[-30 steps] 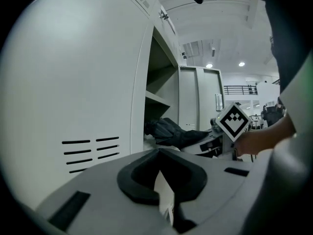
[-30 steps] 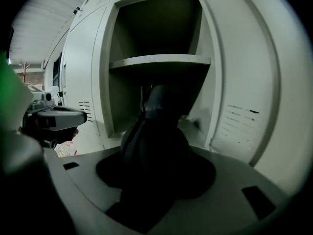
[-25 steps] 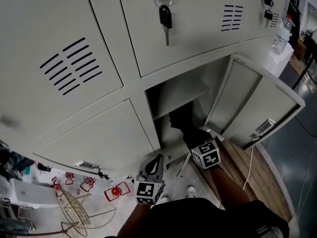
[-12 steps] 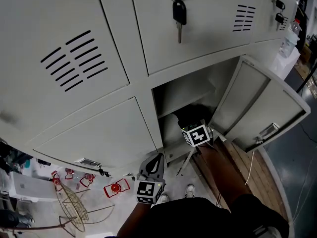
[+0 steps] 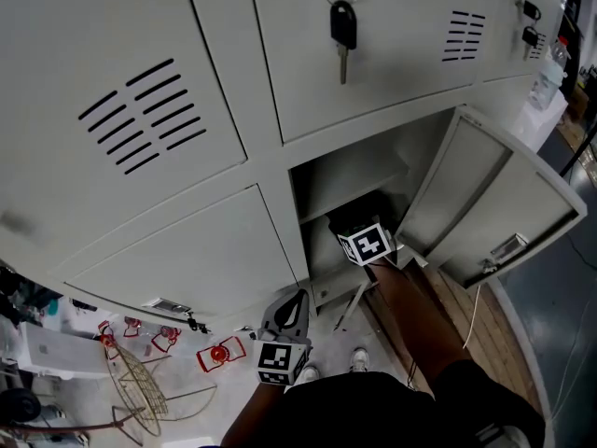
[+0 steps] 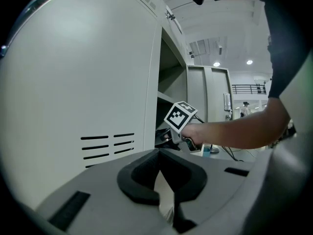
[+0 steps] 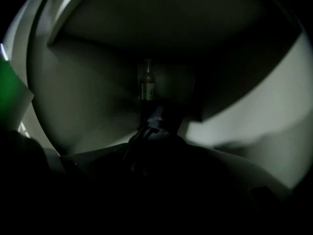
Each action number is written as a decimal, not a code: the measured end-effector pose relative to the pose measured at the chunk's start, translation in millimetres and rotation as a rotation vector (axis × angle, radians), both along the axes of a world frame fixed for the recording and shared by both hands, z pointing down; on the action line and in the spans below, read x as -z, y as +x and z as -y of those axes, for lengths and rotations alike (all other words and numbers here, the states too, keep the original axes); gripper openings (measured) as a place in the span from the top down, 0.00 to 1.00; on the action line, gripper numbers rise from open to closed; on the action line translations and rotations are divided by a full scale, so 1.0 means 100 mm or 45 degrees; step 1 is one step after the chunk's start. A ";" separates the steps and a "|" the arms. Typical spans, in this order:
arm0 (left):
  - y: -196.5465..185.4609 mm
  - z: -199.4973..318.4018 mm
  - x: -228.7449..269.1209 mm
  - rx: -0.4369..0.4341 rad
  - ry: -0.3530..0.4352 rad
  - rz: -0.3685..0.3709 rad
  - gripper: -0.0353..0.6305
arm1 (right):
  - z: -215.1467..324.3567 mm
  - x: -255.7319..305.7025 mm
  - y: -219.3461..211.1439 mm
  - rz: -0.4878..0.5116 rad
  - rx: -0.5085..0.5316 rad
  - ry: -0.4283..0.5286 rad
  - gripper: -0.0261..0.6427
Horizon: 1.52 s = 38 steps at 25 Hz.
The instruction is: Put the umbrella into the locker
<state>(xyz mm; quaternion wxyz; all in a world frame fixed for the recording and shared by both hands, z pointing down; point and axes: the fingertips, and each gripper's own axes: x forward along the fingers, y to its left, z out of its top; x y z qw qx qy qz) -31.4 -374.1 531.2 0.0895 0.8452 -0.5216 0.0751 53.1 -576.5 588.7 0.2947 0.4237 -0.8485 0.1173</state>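
Nearest, the left gripper [image 5: 285,317] hangs low outside the locker [image 5: 347,168], jaws closed on nothing. Farther in, the right gripper [image 5: 363,242] reaches into the open lower compartment, only its marker cube visible from above. Its own view is very dark. A black mass, apparently the umbrella [image 7: 151,125], lies clamped between the jaws, its outline lost in shadow. A dim bottle [image 7: 146,85] stands at the far wall.

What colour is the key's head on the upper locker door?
The key head is black, seen best in the head view.
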 end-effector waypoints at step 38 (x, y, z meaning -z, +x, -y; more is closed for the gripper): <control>0.24 -0.09 0.20 -0.061 0.043 -0.023 0.95 | -1.75 1.11 0.76 0.542 -0.094 0.471 0.96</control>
